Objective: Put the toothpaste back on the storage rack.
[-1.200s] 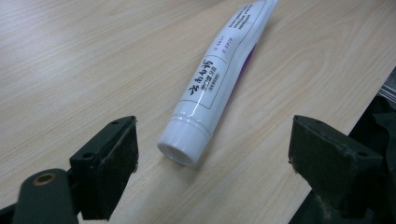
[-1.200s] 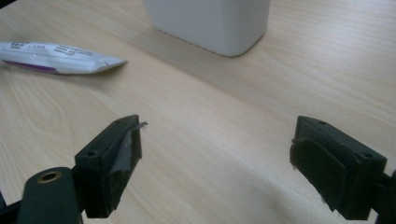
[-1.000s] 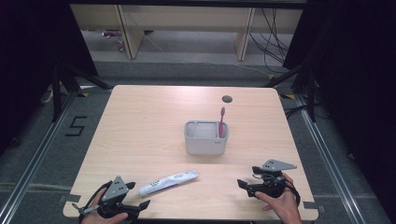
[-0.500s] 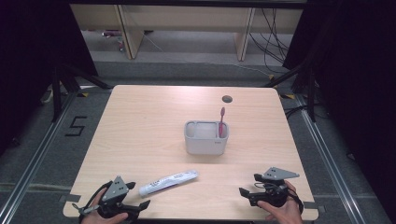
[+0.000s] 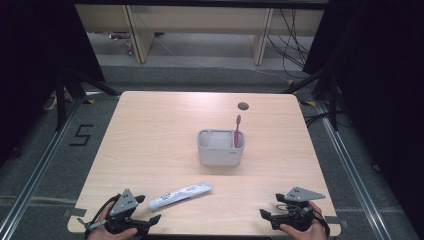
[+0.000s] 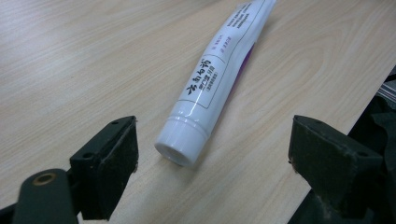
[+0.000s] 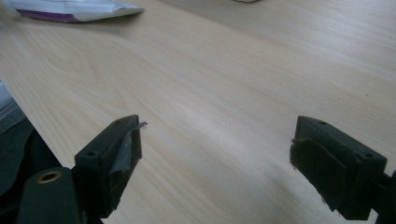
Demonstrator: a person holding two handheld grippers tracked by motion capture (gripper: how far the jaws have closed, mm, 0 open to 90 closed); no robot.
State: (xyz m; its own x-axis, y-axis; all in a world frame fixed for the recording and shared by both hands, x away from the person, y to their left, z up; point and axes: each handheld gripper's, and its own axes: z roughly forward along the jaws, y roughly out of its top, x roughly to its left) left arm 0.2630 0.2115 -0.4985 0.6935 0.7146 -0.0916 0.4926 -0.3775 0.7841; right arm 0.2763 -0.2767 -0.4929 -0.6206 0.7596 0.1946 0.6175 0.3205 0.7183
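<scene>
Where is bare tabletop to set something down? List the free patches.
Free: the whole left half of the table, left of the grey holder; the far strip behind it up to the cable hole; the right edge. Crowded: the near edge, where the toothpaste tube lies by the left gripper.

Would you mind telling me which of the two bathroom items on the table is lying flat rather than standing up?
The white toothpaste tube lies flat on the table by the left gripper. The red toothbrush stands in the grey holder.

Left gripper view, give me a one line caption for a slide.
Open left gripper faces the cap end of a white toothpaste tube lying flat on the wooden table, untouched.
</scene>
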